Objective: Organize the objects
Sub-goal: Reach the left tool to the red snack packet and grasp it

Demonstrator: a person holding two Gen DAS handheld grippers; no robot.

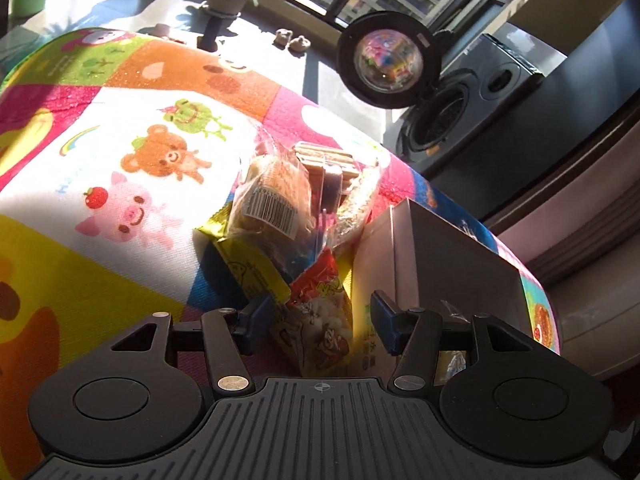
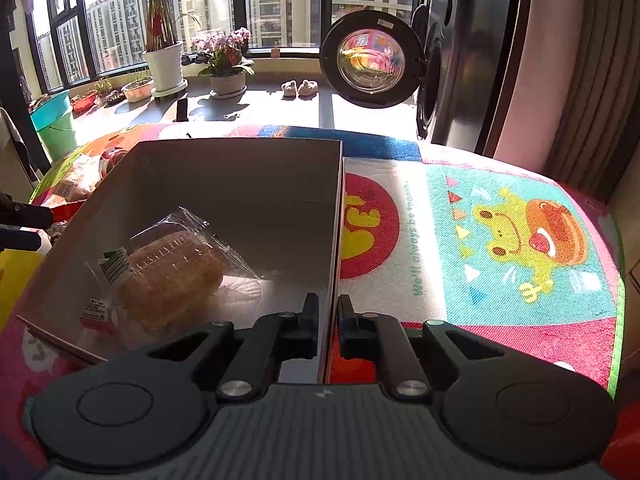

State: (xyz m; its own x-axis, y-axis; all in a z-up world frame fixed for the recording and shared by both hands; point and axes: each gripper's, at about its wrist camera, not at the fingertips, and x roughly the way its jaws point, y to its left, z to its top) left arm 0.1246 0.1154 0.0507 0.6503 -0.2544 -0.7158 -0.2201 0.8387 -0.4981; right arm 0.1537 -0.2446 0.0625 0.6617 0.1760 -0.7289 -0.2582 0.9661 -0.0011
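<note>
Right gripper (image 2: 328, 322) is clamped on the box (image 2: 240, 200) wall, one finger inside, one outside, steadying it on the mat (image 2: 500, 240) near its right edge. Left gripper (image 1: 316, 320) stands about half open astride a red snack packet (image 1: 320, 312); pads do not visibly press it (contact uncertain).

Progress: one wrapped bread (image 2: 172, 276) lies in the box's near left corner; the rest of the box is bare. Still outside, in a pile (image 1: 288, 216) on the mat just left of the box: another wrapped bread with a barcode sticker, a wafer pack, yellow and red packets. Judged early, most items remaining.

Writing: barcode digits and packet print too small or blurred to read; no brand legible.
</note>
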